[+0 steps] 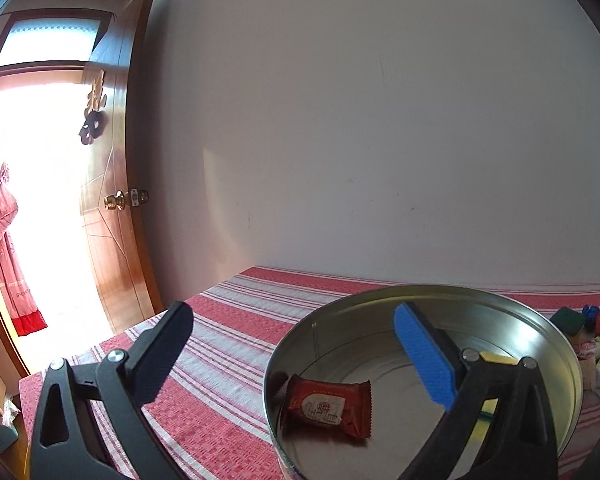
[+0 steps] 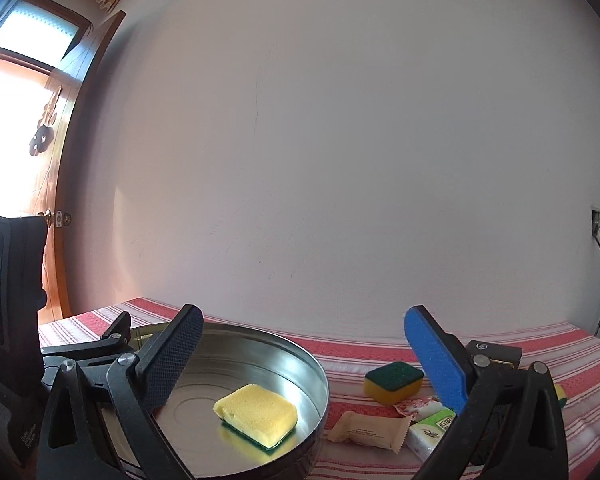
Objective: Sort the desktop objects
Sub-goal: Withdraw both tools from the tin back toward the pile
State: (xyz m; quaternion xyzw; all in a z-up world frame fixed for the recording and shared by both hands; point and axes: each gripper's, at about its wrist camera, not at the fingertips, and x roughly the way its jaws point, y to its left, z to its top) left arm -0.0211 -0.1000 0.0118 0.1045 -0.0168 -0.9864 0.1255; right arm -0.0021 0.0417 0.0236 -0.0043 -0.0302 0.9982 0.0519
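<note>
Both grippers hang with fingers spread wide, holding nothing: the left gripper (image 1: 296,344) over the near rim of the round metal tin (image 1: 500,300), the right gripper (image 2: 304,344) above the same tin (image 2: 312,360). Inside the tin lie a red snack packet (image 1: 326,404) and a yellow sponge (image 2: 256,412). Right of the tin, on the striped cloth (image 2: 572,384), sit another sponge (image 2: 394,382), a beige packet (image 2: 370,430) and what may be a green-labelled packet (image 2: 430,430).
</note>
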